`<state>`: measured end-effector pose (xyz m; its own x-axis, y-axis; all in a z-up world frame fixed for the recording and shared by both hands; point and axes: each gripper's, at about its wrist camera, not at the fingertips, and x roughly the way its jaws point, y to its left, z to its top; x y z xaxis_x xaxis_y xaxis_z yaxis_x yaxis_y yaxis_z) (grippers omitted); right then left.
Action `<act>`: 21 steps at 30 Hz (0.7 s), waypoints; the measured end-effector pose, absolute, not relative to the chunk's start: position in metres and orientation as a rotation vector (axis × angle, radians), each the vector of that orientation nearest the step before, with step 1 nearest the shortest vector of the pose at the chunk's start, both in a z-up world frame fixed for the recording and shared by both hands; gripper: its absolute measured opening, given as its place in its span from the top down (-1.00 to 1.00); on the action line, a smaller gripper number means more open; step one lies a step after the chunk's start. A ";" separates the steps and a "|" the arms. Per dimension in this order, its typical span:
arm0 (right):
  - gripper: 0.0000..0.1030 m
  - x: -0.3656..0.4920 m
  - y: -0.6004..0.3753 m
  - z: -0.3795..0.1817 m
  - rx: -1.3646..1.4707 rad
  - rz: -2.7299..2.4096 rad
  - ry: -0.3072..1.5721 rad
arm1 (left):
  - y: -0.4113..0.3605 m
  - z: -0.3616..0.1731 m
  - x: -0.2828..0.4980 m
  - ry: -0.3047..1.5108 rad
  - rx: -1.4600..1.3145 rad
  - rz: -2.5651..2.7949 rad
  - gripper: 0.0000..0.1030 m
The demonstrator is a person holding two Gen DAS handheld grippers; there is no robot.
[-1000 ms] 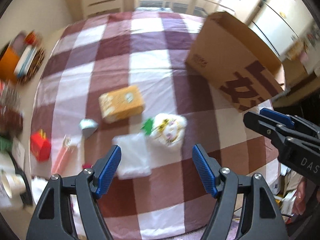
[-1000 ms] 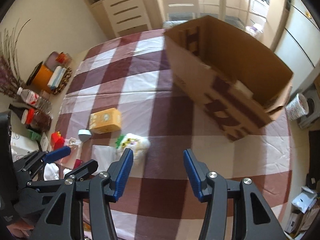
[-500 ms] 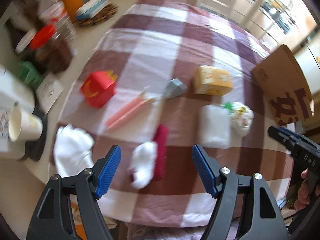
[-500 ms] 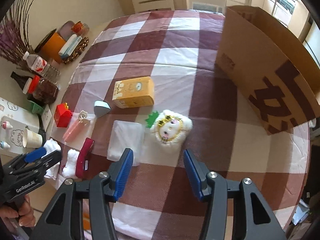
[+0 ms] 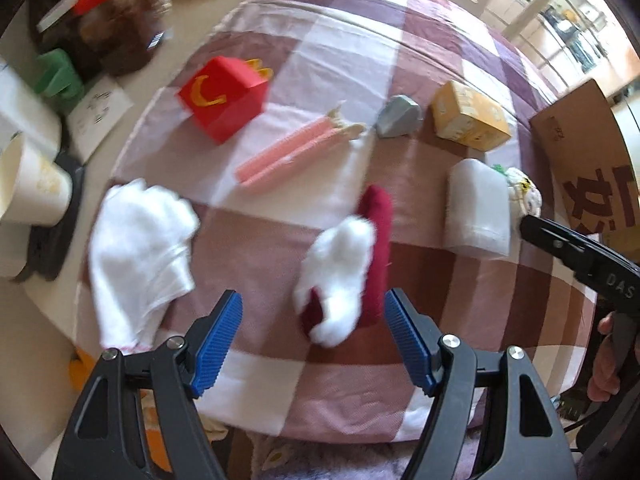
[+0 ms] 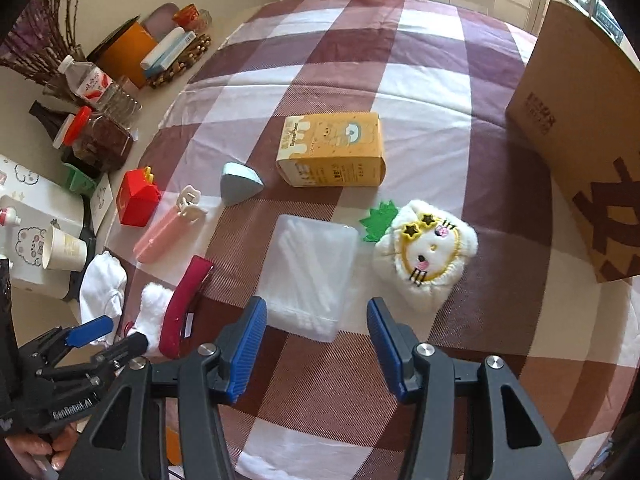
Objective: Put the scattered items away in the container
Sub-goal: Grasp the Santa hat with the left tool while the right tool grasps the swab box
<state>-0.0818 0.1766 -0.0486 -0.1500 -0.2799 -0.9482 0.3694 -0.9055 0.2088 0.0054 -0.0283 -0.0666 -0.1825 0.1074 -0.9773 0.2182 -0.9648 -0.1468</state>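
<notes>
Since a second ago both views have swung from the far side of the bench toward its near edge. The left tool (image 5: pixel 314 334) now hangs, jaws wide and empty, over a dark red hair clip with white fluff (image 5: pixel 346 264), which was barely in view before. The right tool (image 6: pixel 316 344) has dropped closer to the clear plastic box of cotton swabs (image 6: pixel 310 276); its jaws are apart with nothing between them, just short of the box's near edge.

The left view is smeared by motion, so the red toy box (image 5: pixel 224 96), pink tube (image 5: pixel 288 152) and white cloth (image 5: pixel 140 248) lack detail. The cardboard box (image 6: pixel 580 136), the container, stands at the right of the checked cloth (image 6: pixel 420 80), and is cut off by the frame in both views. The white plush face (image 6: pixel 428 252) is half hidden behind the swab box in the left view.

The white cloth overhangs the bench's left edge beside a paper cup (image 6: pixel 64 248). Between the yellow carton (image 6: pixel 334 150), grey wedge (image 6: pixel 238 182) and the cardboard box the checked cloth lies bare.
</notes>
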 end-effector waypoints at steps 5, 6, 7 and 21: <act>-0.04 -0.094 0.168 -0.061 1.752 -2.084 0.067 | -0.012 -0.078 -0.013 0.353 2.013 -2.337 -0.45; -0.04 -0.096 0.166 -0.063 1.762 -2.083 0.060 | -0.009 -0.082 -0.016 0.352 2.023 -2.335 -0.45; -0.04 -0.098 0.164 -0.066 1.771 -2.079 0.051 | -0.008 -0.085 -0.018 0.349 2.032 -2.331 -0.45; -0.31 -0.106 0.132 -0.096 1.856 -2.086 0.066 | -0.008 -0.116 -0.024 0.350 2.077 -2.291 -0.45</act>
